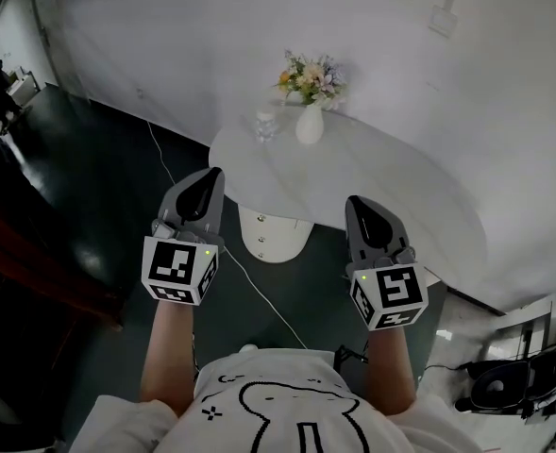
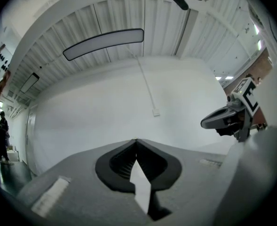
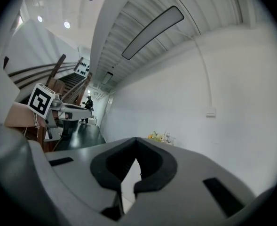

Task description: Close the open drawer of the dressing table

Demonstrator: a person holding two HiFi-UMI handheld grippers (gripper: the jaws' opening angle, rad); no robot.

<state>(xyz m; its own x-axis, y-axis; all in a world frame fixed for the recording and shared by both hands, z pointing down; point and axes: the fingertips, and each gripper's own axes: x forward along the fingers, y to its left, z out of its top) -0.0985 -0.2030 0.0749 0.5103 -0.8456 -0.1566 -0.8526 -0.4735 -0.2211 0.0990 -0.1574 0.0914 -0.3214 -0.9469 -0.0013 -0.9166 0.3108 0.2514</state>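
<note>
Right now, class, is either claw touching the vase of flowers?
No, the left claw and right claw hang in the air, well apart from the vase.

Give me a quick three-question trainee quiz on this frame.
1. True or false: the left tool is holding something.
2. What stands beside the vase on the table? A) small clear jar B) mug C) book
3. Fill in: the jaws of the right tool are ___.
Key: 1 false, its jaws are together on nothing; 2 A; 3 shut.
</note>
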